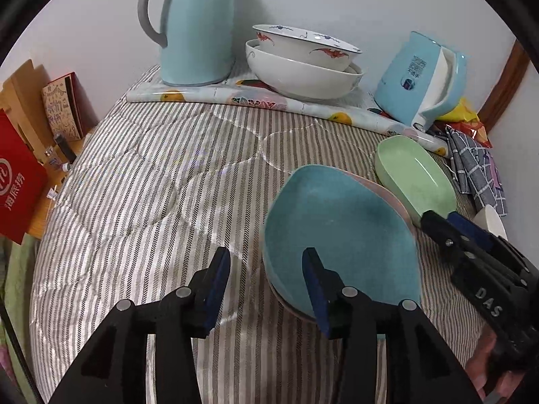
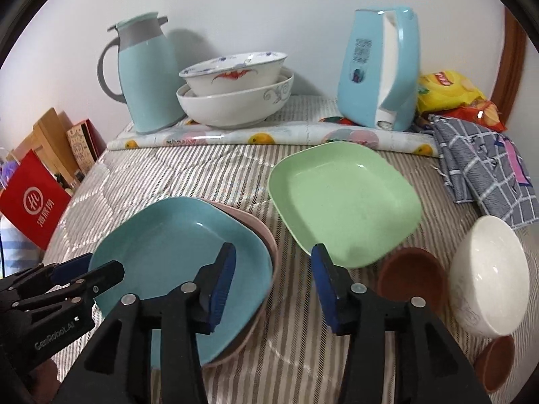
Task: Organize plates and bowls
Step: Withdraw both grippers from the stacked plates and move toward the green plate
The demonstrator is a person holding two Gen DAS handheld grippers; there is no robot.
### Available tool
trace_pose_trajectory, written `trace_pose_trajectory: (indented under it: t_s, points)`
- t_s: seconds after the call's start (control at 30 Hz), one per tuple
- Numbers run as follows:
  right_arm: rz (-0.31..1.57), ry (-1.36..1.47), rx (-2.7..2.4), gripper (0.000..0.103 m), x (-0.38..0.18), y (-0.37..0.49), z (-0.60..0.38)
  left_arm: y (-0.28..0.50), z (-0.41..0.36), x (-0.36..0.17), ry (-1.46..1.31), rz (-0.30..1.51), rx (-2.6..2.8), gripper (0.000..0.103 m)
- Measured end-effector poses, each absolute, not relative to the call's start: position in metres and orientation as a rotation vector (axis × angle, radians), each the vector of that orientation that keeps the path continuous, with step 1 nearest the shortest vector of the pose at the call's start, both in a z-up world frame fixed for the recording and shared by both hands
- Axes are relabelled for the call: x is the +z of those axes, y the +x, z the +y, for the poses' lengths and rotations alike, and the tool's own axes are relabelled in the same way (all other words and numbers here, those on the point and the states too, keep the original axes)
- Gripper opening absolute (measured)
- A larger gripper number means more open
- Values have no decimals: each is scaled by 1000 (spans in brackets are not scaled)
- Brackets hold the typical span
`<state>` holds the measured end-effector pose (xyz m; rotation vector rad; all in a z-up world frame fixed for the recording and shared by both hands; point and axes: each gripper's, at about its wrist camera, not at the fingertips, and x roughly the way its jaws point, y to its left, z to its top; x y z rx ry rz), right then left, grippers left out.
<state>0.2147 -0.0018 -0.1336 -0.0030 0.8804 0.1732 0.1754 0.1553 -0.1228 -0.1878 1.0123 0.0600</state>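
Observation:
A blue square plate point(image 2: 182, 256) lies stacked on a pink plate point(image 2: 259, 232) on the striped cloth; it also shows in the left wrist view point(image 1: 340, 232). A green square plate point(image 2: 343, 202) lies to its right, also in the left wrist view point(image 1: 414, 175). A white bowl point(image 2: 488, 272) and two brown bowls point(image 2: 411, 279) sit at the right. My left gripper point(image 1: 266, 286) is open and empty at the blue plate's near left edge. My right gripper point(image 2: 273, 282) is open and empty between the blue and green plates.
Two nested white bowls point(image 2: 235, 101) stand at the back between a blue jug point(image 2: 148, 74) and a blue kettle point(image 2: 380, 70). A checked cloth point(image 2: 485, 168) and snack bags point(image 2: 451, 94) lie at the right. A red bag point(image 2: 33, 205) and boxes stand at the left.

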Motion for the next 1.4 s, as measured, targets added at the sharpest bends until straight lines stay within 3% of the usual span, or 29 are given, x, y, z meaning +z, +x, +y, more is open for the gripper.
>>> trace_pose_trajectory:
  t_s: [0.17,0.57,0.73,1.23,1.4]
  points:
    - [861,12,157,53,-120,192,-18,164,145,-120,-161,1009,59,52]
    - [831,31,118,54,-109,134,-45,145,122,-128,-149,1027,30,52]
    - [837,46,91,62,-112,121,-55,138,115,-114,-138,1005,24,52]
    - [767,107,-23,63,-82,100,-103,136,82,-52,-86,870,-9,52]
    - [818,138,0,68,-73,114,-114,145,73,-37,-44,824,14,52]
